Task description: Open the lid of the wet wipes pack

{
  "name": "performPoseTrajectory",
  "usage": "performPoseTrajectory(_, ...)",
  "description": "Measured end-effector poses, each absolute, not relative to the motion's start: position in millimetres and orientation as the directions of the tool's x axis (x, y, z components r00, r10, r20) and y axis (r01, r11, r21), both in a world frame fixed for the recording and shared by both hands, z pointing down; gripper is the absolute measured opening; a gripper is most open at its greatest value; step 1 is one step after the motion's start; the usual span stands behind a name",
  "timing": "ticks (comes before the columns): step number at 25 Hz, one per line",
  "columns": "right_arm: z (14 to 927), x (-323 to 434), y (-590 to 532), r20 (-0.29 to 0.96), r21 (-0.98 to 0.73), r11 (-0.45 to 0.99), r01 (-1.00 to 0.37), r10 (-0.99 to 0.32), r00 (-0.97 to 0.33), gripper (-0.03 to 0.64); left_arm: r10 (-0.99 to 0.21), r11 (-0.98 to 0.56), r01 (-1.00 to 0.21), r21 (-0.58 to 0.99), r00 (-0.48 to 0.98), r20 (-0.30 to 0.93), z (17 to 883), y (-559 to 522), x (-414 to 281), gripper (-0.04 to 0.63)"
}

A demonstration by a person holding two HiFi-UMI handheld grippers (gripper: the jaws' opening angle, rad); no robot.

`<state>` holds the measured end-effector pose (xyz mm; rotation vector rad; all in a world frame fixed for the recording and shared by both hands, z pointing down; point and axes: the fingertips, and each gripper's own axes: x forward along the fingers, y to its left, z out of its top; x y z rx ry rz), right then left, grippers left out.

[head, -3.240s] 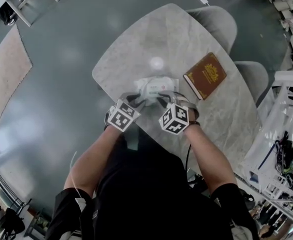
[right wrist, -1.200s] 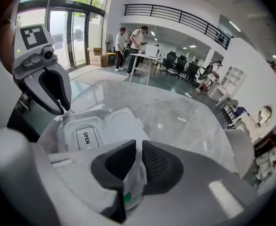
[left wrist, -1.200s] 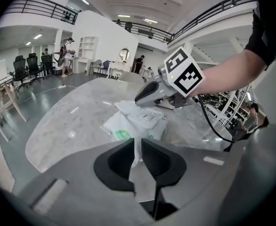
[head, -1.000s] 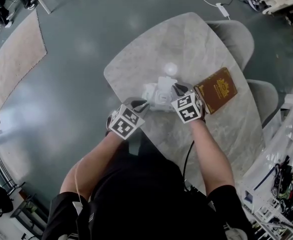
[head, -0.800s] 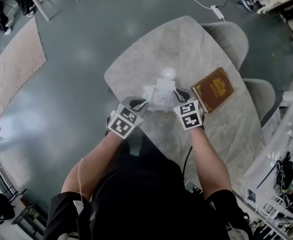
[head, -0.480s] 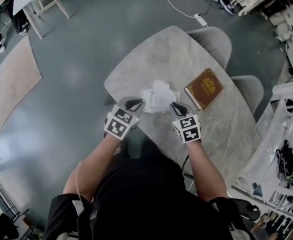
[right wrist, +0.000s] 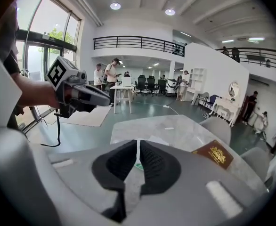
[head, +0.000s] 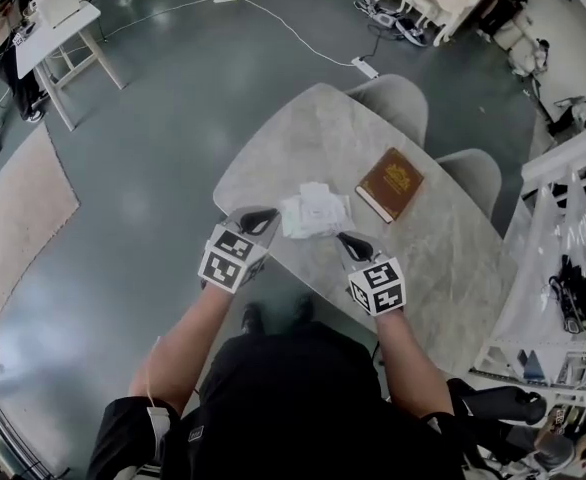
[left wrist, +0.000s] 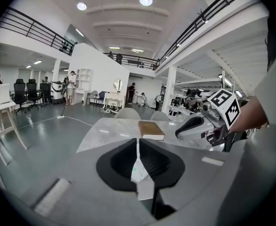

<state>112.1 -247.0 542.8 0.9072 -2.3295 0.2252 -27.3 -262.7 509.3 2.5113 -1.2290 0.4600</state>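
Observation:
The white wet wipes pack [head: 313, 213] lies on the marble table [head: 313, 138] near its front edge, with a white flap turned up on top. My left gripper [head: 266, 214] hovers just left of the pack and touches nothing. My right gripper [head: 341, 238] hovers at the pack's front right, also apart from it. On both, the jaws are closing to a thin slit with nothing between them. In the left gripper view [left wrist: 138, 141] and the right gripper view [right wrist: 138, 143], only a sliver of the pack shows through the slit.
A brown book [head: 390, 184] with gold print lies right of the pack. Two grey chairs [head: 393, 98] stand at the table's far side. A white desk [head: 58, 13] stands on the floor at the far left, shelving at the right.
Both grippers have drawn back from the pack toward me and risen. The right one was at the pack's top flap a second ago and is now apart from it.

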Motion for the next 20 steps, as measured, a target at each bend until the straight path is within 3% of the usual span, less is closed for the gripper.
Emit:
performPoseTrajectory(9,495.7,128.2,-252.0,0.445,-0.031,0.735,-0.677,-0.596,-0.668,0.003,-0.761,-0.519,-0.848,0.113,0.518,0.390,486.2,-257.8,-27.5,0.023)
performPoseTrajectory(20,418.1,203.7,-267.5,0.276,-0.045,0.789,-0.612,-0.579,-0.767,0.003,-0.855,-0.392,-0.914,0.106,0.405,0.324,428.0,-263.7,25.2,0.021)
